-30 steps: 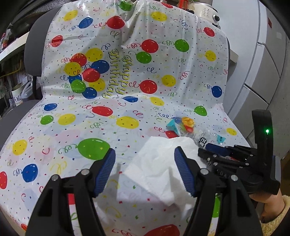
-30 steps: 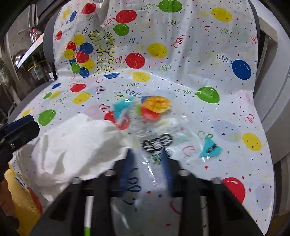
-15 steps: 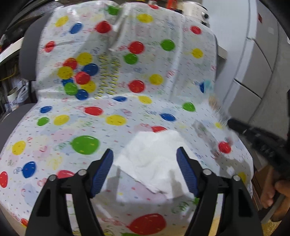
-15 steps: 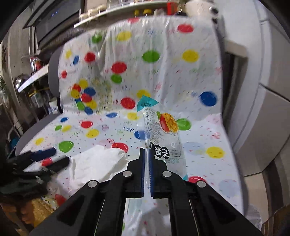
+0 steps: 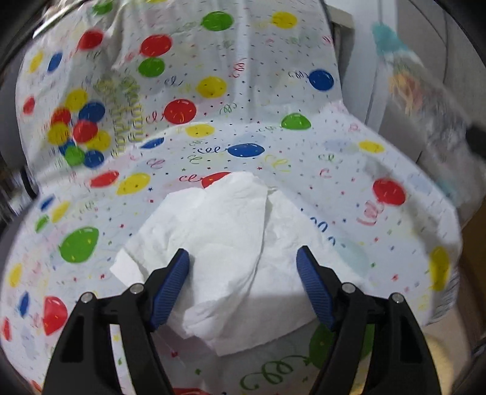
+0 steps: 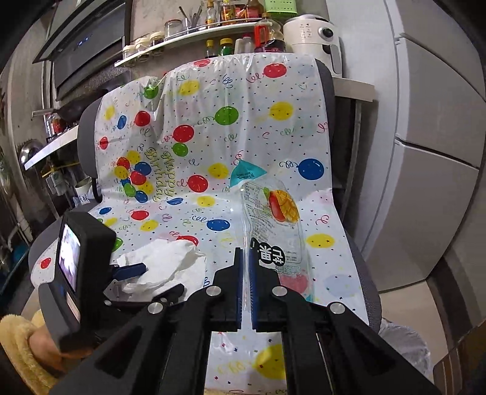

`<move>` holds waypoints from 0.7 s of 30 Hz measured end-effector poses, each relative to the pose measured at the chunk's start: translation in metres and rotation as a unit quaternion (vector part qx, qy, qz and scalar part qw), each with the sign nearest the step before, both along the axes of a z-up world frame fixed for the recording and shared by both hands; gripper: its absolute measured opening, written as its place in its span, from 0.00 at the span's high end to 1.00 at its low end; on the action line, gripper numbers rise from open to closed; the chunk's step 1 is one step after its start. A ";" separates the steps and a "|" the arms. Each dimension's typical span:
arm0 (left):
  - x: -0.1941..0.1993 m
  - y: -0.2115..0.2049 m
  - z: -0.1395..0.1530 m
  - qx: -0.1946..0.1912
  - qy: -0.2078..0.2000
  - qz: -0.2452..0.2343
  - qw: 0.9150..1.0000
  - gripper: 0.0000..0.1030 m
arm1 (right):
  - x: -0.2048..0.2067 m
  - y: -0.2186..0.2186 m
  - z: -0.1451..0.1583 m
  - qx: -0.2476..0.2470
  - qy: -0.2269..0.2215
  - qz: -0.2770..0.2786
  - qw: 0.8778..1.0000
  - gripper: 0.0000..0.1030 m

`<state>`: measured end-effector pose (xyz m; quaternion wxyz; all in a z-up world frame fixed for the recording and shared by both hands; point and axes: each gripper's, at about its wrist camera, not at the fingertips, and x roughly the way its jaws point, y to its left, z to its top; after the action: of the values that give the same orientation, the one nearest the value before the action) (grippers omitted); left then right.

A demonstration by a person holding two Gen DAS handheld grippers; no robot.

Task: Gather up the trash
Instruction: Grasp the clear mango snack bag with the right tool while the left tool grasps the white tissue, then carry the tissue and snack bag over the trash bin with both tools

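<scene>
In the right wrist view, the right hand-held gripper (image 6: 246,273) is sitting at the lower centre of the frame, its blue pads pressed together on the lower edge of a clear plastic snack wrapper (image 6: 273,221). The wrapper is standing up above the pads, lifted clear of the chair (image 6: 361,267), showing a mango picture, a teal top corner and black-and-white lettering near the pads. The chair is lying under a white balloon-print plastic cover (image 6: 243,115) with "Happy Birthday" written on it.

At the lower left of that frame, the left hand-held gripper (image 6: 145,278) is reaching over a crumpled white tissue (image 6: 170,264) lying on the seat. A fuzzy yellow sleeve (image 6: 18,343) is showing behind it at the bottom left corner. A clear-lined trash bin (image 6: 407,349) is peeking in at the lower right, beside the chair. A shelf with bottles (image 6: 224,27) and a white kettle (image 6: 309,36) are standing behind the chair at the top.

In the left wrist view, the left hand-held gripper (image 5: 243,273) is standing wide, its two blue pads (image 5: 171,282) on either side of the tissue (image 5: 227,243) at the centre of the frame; its jaws have just been closing a little, though the pads are not yet pressing the paper. The wrapper (image 5: 419,100) is appearing as a blur at the upper right edge.
</scene>
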<state>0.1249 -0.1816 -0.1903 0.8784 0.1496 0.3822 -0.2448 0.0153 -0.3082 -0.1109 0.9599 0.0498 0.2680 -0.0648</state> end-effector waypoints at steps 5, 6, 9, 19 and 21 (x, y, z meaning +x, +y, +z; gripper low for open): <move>0.006 0.005 0.004 -0.007 -0.006 0.014 1.000 0.92 | -0.001 -0.004 0.000 0.009 -0.003 -0.003 1.000 0.96; 0.009 0.009 0.006 -0.023 0.001 0.017 1.000 0.96 | -0.002 -0.003 0.000 0.008 -0.004 -0.005 1.000 0.96; 0.011 0.028 0.028 -0.083 -0.010 0.024 0.996 0.98 | -0.005 -0.005 0.004 0.010 -0.009 -0.009 1.000 0.96; -0.028 0.066 0.113 -0.211 -0.041 -0.007 0.977 0.98 | -0.035 -0.013 0.023 0.013 -0.037 -0.035 0.999 0.96; -0.041 0.059 0.119 -0.218 -0.041 -0.023 0.975 0.98 | -0.048 -0.017 0.026 0.013 -0.041 -0.045 0.998 0.96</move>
<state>0.0836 -0.1225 -0.0716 0.8989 -0.0271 0.2799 -0.3361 -0.0324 -0.3253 -0.0853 0.9655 0.0763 0.2270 -0.1020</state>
